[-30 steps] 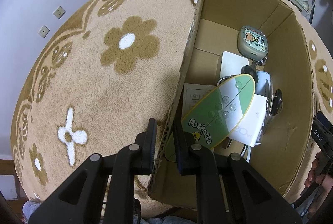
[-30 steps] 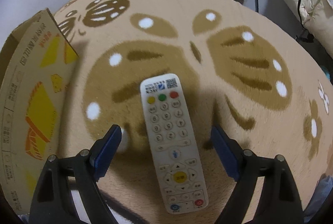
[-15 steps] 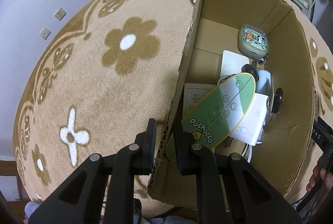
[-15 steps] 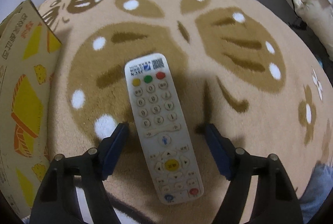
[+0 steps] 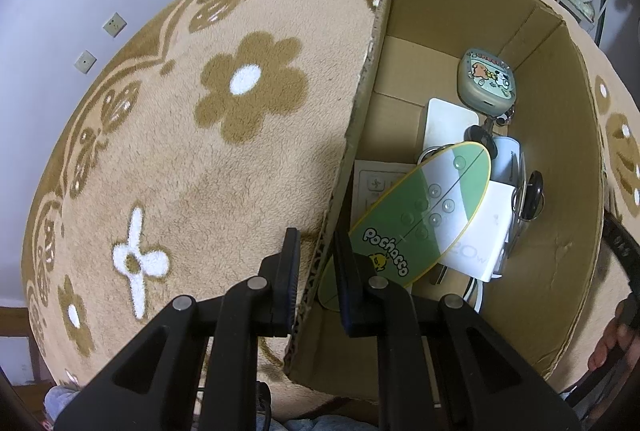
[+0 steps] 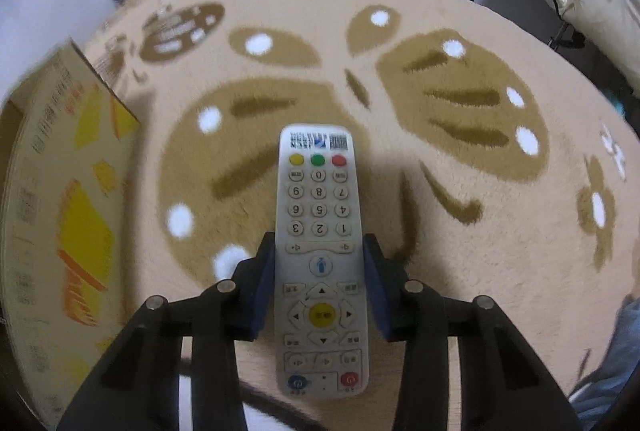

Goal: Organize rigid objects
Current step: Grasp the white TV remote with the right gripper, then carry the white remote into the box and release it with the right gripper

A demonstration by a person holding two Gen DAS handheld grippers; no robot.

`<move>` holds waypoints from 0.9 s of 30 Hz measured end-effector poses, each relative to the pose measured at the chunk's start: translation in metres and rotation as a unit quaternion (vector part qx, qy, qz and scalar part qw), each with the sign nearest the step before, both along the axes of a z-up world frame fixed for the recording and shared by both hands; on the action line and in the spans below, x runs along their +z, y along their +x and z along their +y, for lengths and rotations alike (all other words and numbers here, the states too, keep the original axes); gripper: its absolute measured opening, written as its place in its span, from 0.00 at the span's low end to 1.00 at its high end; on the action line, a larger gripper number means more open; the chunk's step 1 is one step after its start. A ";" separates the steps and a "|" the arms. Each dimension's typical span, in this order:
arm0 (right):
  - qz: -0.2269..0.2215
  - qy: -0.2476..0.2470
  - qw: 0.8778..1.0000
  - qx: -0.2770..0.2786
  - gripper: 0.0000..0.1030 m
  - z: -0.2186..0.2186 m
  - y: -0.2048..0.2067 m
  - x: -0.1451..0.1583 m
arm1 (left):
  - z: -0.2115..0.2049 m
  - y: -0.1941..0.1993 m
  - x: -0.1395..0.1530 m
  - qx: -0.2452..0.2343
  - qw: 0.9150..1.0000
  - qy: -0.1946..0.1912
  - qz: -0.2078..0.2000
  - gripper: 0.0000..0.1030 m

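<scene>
A: What is the biggest thing in sight?

B: The rug [image 5: 168,159], tan with brown flowers and a large butterfly figure. It lies under everything.

A: And on it?

B: The box [image 5: 560,135], open cardboard, standing on the rug at the right of the left view. In the right view its printed outer side shows at the left edge, yellow and orange shapes on it.

A: What lies in the box?

B: A green and white oval board [image 5: 424,215] on top, leaning toward the near left wall. Beneath it a white charger [image 5: 484,235], a flat white pad [image 5: 448,119] and a grey-green toy [image 5: 488,83] at the far end. Some dark keys sit between them, too tangled to sort out.

A: The left tool?

B: The left tool [image 5: 316,263] is clamped on the box's near left wall, one pad outside, one inside.

A: And the remote?

B: The remote [image 6: 319,255], white with coloured buttons, lies on the rug over the butterfly, right of the box and apart from it. The right tool [image 6: 319,279] straddles its middle, its jaws closing, the blue pads right at the remote's two long edges. Whether they already press, I cannot tell.
</scene>
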State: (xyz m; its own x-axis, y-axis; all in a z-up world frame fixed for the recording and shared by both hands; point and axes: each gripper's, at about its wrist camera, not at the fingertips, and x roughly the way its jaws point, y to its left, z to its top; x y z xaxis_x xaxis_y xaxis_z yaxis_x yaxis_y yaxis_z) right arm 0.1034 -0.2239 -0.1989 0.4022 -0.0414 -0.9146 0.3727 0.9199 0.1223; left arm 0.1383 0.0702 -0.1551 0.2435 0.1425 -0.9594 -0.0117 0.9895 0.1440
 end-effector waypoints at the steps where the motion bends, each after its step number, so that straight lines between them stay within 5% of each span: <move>1: -0.011 0.006 1.000 -0.002 0.43 0.000 0.000 0.004 | 0.000 0.000 0.000 0.000 1.000 0.001 0.000 0.15; 10: -0.072 0.028 0.997 0.018 0.42 0.017 0.001 0.048 | -0.001 -0.003 0.004 -0.004 1.000 -0.002 -0.008 0.15; 20: -0.184 0.033 0.979 0.083 0.42 0.061 0.001 0.133 | -0.001 -0.005 0.007 -0.005 1.000 -0.001 -0.010 0.15; 27: -0.224 0.065 0.965 0.120 0.42 0.089 0.004 0.149 | -0.002 -0.003 0.006 -0.006 1.000 0.004 -0.010 0.15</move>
State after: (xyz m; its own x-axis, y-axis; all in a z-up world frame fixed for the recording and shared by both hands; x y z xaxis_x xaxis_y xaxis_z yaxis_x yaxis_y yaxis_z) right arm 0.1070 -0.1352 -0.0503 0.7421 0.2061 -0.6378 0.0329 0.9392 0.3418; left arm 0.1351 0.0686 -0.1491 0.2636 0.1466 -0.9534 -0.0020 0.9885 0.1514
